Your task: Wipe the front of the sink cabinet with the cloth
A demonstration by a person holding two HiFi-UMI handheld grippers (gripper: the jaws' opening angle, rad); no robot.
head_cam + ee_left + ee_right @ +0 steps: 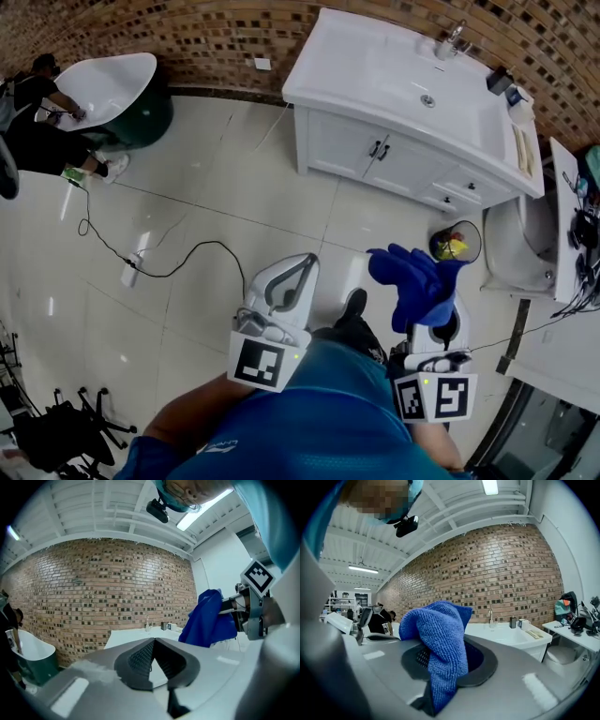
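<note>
Right claw (436, 328): clenched on the blue cloth (417, 281), held up.
Left claw (296, 266): pinched closed, holding nothing.
Sink cabinet (394, 155): front edge well apart, open floor (281, 202) between.

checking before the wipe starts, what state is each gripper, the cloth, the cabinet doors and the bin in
left gripper, shut, nothing in it
right gripper, shut on the blue cloth
blue cloth, bunched, draped over the right gripper, not touching the cabinet
cabinet doors, both closed
bin, open at the top, something colourful inside
</note>
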